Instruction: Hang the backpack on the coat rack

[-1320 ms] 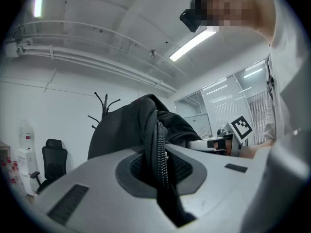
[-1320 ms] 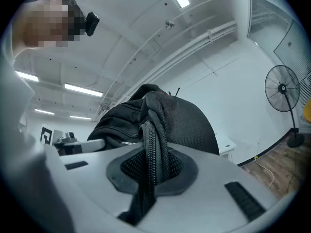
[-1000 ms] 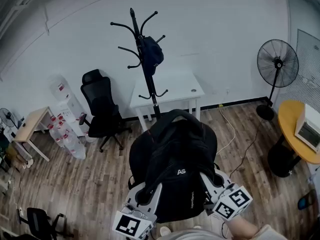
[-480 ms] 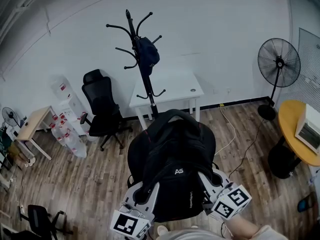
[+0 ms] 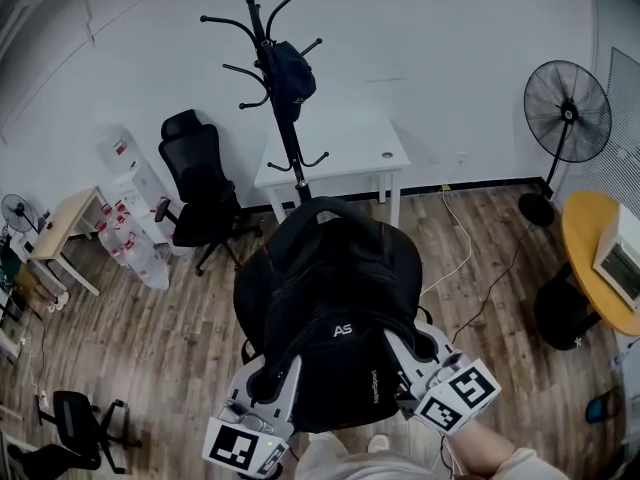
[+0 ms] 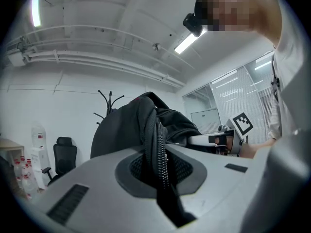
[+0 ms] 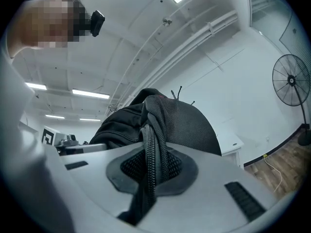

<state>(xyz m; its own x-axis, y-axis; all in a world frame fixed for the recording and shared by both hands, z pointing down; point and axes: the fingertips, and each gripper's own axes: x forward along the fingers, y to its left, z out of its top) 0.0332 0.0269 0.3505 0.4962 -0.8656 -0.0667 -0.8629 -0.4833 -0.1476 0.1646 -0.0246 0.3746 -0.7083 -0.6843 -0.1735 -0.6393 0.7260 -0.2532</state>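
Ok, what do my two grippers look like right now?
Both are pale grey plastic. The left gripper and right gripper each carry a white cube with black square markers. Dark mesh-textured pads line the jaws. A light sleeve shows behind the right one.

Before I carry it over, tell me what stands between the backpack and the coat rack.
Nothing visible stands between the backpack and the coat rack. A dark bag already hangs on it; the upper hooks are free.
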